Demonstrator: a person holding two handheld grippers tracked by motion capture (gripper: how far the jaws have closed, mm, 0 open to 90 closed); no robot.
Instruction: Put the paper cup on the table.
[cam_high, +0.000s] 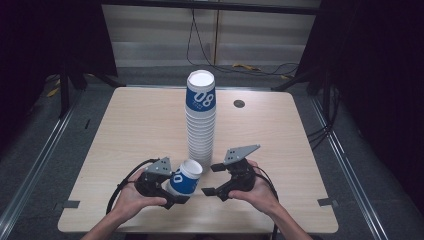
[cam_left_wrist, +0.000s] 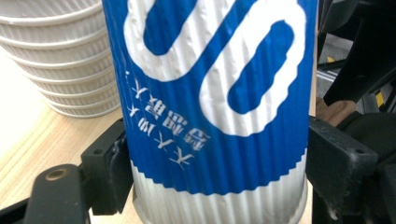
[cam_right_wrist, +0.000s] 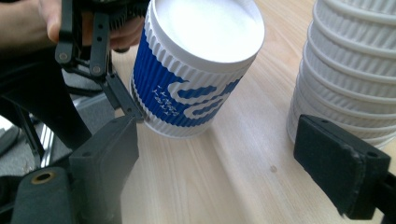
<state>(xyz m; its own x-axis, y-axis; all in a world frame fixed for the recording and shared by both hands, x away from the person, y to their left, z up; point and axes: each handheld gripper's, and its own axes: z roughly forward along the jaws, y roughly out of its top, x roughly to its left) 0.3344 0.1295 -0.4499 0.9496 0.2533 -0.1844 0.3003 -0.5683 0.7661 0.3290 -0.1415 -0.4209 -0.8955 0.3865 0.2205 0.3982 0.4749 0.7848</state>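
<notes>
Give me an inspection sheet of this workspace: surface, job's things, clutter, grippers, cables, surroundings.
Surface: light wooden table, with a small dark round cap near its far edge.
Job's things: a blue and white paper cup, tilted, closed end up; a tall stack of cups stands upside down behind it.
Clutter: nothing seen.
Grippers: left gripper shut on the paper cup; right gripper open, empty, just right of the cup.
Cables: a black cable loops from the left gripper; more cables on the floor behind.
Surroundings: dark curtains at both sides, pale wall behind.
</notes>
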